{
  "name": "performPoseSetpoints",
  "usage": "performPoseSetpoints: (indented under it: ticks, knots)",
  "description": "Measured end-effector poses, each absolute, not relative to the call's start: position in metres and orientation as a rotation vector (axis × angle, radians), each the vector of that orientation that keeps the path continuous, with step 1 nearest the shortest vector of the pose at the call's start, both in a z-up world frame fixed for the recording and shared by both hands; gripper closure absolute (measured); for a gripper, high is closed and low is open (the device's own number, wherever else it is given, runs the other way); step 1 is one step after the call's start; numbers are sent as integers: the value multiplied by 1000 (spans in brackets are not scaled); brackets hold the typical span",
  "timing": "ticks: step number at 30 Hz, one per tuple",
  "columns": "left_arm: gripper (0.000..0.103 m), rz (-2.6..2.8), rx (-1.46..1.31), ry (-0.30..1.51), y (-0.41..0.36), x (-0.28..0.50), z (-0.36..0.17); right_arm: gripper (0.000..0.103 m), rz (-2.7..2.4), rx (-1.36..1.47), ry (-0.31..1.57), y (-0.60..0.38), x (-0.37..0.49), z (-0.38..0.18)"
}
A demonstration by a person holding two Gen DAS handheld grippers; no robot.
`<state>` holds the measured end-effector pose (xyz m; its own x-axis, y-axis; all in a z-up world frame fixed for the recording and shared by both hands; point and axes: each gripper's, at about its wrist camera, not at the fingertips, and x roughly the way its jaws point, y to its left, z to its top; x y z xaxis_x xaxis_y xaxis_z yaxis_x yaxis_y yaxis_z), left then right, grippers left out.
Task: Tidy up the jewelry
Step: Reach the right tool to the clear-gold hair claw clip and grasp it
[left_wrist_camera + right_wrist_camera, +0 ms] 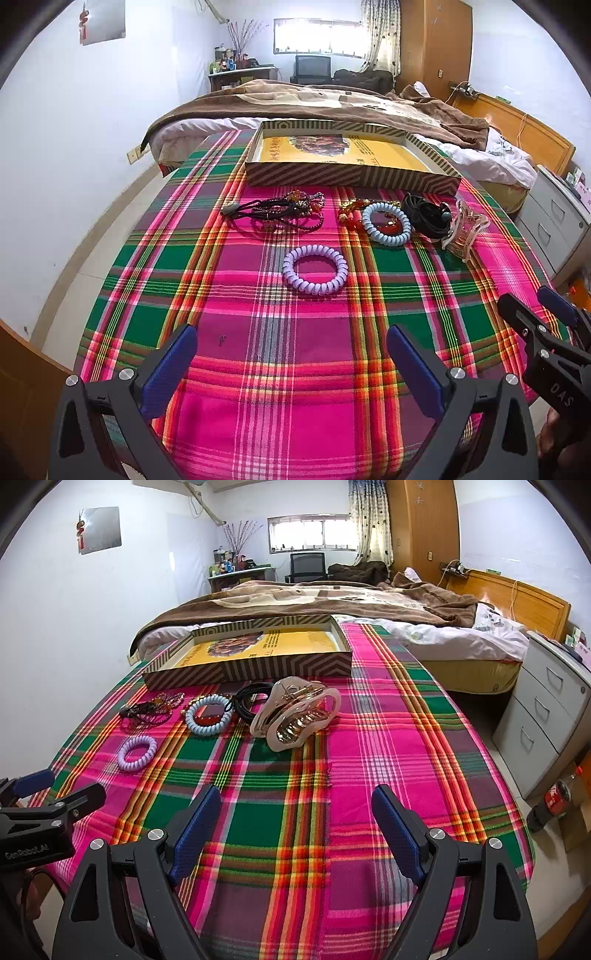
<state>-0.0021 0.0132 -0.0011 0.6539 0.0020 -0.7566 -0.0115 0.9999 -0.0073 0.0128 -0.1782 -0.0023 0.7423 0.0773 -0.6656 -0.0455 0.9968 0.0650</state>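
Reaching slowly with wide fingers, the left gripper [291, 363] should go for the purple hair tie [315, 269] near the box [351, 179], while the right gripper [295, 829] waits, wide and empty.

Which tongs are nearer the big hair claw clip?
The right tongs. The hair claw clip lies straight ahead of them on the cloth, while it sits far off to the right of the left tongs.
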Motion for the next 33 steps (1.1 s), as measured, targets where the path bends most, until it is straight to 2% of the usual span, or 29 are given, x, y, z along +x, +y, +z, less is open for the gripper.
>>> performPoseSetpoints:
  ticks: [16,28,30,33]
  knots:
    - [0,-27,-119,863,55,18,-6,19,80,161,719,-188,72,10]
    - [0,-23,-164,904,64,39,-14,19,-21,195,787,-180,119,-1]
    - [0,-25,-173,913,65,42,-16,20,-30,201,795,-181,121,-4]
    - [0,-30,-176,913,63,44,-17,35,-52,201,793,-184,119,-4]
